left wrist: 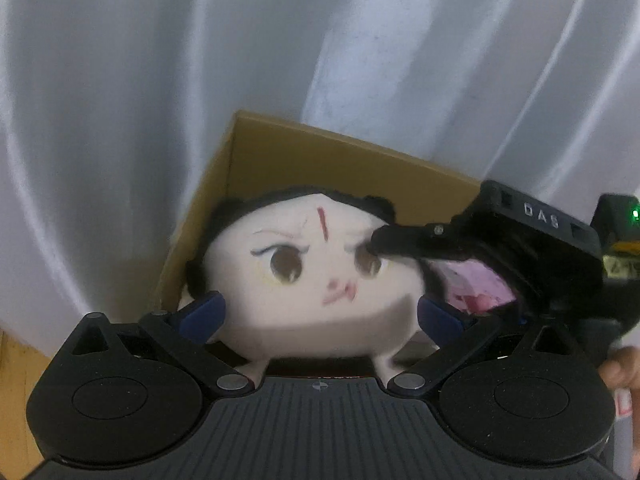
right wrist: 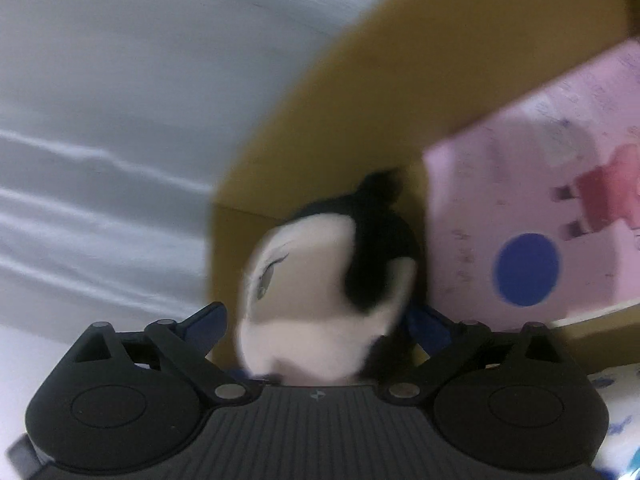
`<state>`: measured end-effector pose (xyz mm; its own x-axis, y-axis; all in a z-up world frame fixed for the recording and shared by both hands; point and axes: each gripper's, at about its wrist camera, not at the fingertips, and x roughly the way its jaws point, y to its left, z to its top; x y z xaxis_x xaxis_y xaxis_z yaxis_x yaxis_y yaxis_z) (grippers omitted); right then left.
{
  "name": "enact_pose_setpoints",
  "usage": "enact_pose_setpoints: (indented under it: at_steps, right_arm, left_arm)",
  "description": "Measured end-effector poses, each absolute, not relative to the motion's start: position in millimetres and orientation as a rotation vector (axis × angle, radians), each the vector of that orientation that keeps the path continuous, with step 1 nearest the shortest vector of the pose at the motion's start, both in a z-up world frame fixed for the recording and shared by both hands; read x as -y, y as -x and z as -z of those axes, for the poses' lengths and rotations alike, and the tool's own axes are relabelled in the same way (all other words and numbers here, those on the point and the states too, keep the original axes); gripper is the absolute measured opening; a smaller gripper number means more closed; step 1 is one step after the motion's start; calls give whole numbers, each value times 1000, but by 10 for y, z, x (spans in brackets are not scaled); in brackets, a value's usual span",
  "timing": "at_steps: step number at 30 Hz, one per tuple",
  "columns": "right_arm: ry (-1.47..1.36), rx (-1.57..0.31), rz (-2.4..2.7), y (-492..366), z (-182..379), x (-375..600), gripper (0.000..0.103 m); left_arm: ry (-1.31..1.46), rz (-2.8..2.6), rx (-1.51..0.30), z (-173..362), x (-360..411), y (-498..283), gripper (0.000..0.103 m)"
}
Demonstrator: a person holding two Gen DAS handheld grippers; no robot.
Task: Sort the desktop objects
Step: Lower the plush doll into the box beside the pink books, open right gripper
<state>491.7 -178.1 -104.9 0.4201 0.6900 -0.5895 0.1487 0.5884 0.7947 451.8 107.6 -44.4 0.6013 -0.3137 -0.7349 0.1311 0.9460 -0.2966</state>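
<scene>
A plush doll head (left wrist: 316, 276), pale with black hair and a drawn face, sits between the blue pads of my left gripper (left wrist: 320, 318), which is shut on its sides. It hangs in front of an open brown cardboard box (left wrist: 320, 168). One black finger (left wrist: 400, 242) of my right gripper reaches in from the right and lies against the doll's face by its eye. In the blurred right wrist view the doll (right wrist: 320, 280) is side-on between the wide-spread fingers of my right gripper (right wrist: 316, 322). A gap shows at the left pad (right wrist: 208, 322), so the pads do not press.
A pink printed pack (right wrist: 540, 200) with a cartoon pig and a blue dot leans inside the box (right wrist: 360, 120); the pack (left wrist: 476, 284) shows behind the doll. A white draped cloth (left wrist: 160, 100) fills the background. A hand (left wrist: 624, 368) holds the right gripper's body.
</scene>
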Motion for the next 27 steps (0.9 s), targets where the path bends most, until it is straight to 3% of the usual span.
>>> enact_pose_setpoints:
  at_steps: [6,12,16,27]
  right_arm:
    - [-858,-1119,-399,-4865,877,1869,95]
    - [-665,-1198,-397,-4924,812,1660,65]
    - [-752,-1220,-414,-4882,844,1749,56]
    - [-922,-1186,-402,-4951,992,1809,56]
  left_arm:
    - [310,279,-954,470,-1361,-4586,103]
    - [183,271,-945,522,-1229,-4481,103]
    - [167,261,-935,504,-1142,-4314,103]
    - [173,261,-893,488,-1059,-4280,103]
